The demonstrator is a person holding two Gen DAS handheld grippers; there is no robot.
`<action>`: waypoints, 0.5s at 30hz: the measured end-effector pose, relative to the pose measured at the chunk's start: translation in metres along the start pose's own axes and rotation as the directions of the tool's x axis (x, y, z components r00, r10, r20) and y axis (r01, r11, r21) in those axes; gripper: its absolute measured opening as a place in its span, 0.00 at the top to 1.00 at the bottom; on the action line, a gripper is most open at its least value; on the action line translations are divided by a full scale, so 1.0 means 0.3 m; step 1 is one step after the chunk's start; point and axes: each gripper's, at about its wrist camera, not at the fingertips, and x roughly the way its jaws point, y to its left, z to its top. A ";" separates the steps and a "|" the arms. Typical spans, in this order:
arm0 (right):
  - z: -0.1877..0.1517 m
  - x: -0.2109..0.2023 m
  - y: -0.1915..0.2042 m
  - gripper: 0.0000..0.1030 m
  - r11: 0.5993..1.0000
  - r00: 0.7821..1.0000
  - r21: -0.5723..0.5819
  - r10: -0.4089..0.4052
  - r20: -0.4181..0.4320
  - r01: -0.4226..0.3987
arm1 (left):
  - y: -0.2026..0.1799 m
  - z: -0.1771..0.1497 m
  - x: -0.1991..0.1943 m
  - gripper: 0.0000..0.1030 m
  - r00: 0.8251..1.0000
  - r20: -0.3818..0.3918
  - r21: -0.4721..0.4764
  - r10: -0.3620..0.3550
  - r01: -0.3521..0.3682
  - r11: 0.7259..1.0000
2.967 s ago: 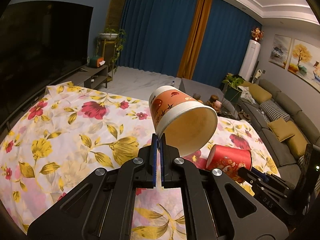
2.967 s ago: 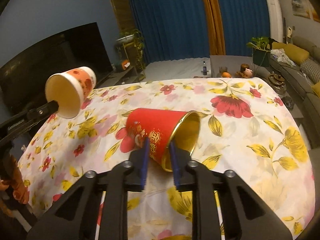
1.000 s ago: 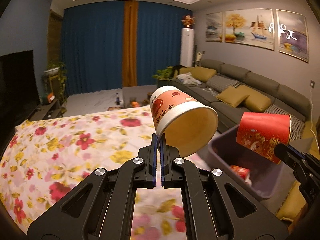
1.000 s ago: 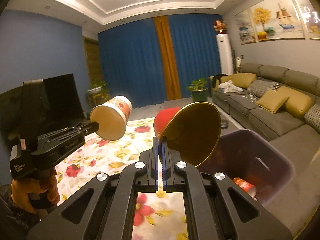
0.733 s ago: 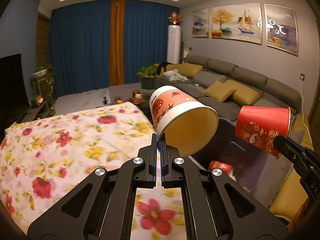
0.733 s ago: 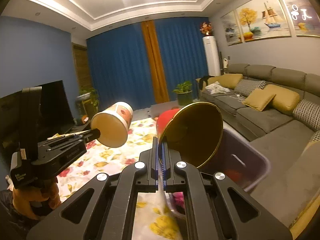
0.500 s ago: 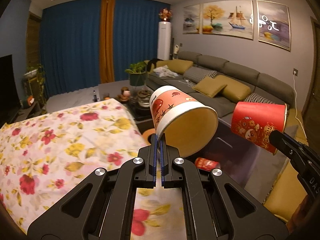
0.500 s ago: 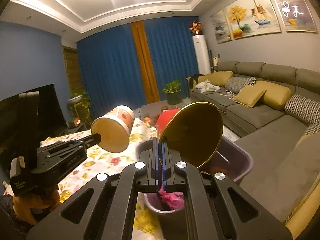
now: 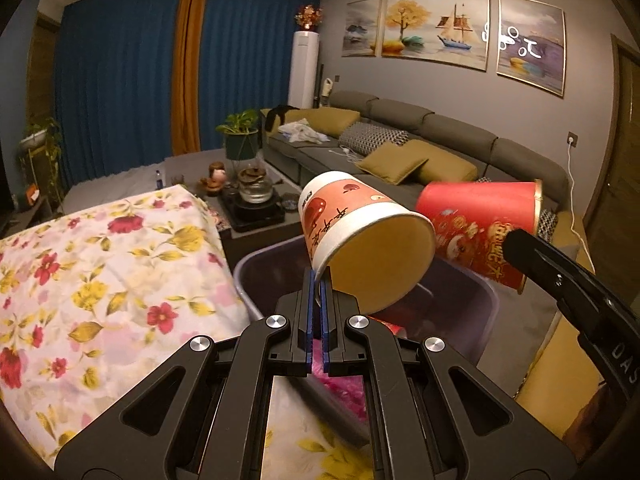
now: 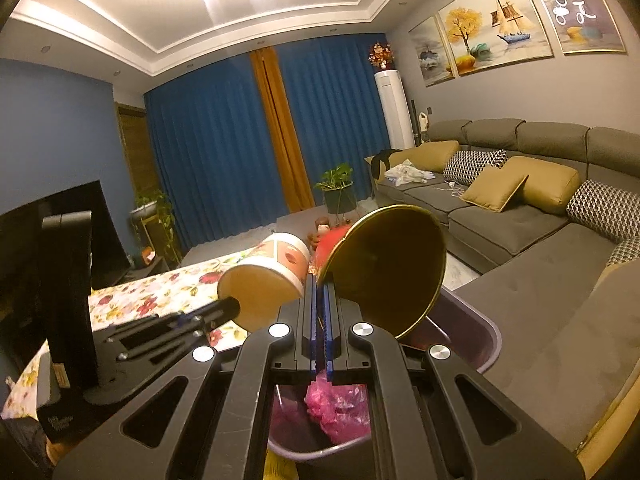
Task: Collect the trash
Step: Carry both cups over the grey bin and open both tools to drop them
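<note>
The left claw pinches the rim of the white paper cup; the right claw pinches the rim of the red paper cup; both cups hang over the purple bin. They look light, thin and easy to squash, so the rim is a good place to hold. The bin sits beside the flowery bench; a grey sofa is behind.

1. The left gripper points forward and somewhat downward, its blue-padded jaws pinched on the rim of a white-and-orange paper cup.
2. The right gripper sits just beside it, jaws clamped on the rim of a red cup with a gold interior.
</note>
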 end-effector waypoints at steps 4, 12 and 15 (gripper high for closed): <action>0.005 0.009 -0.007 0.72 1.000 1.000 0.013 -0.003 0.010 0.003 | 0.008 -0.006 0.020 0.96 1.000 -0.005 -0.005 -0.017 0.017 1.000; -0.013 -0.052 -0.003 0.44 0.999 0.999 0.017 -0.043 0.027 0.043 | 0.070 -0.019 -0.007 0.49 0.999 0.005 -0.036 0.039 -0.038 0.999; -0.023 -0.081 0.012 0.32 0.998 0.997 0.000 -0.067 0.028 0.067 | 0.091 -0.020 -0.055 0.34 0.997 0.029 -0.044 0.067 -0.066 0.997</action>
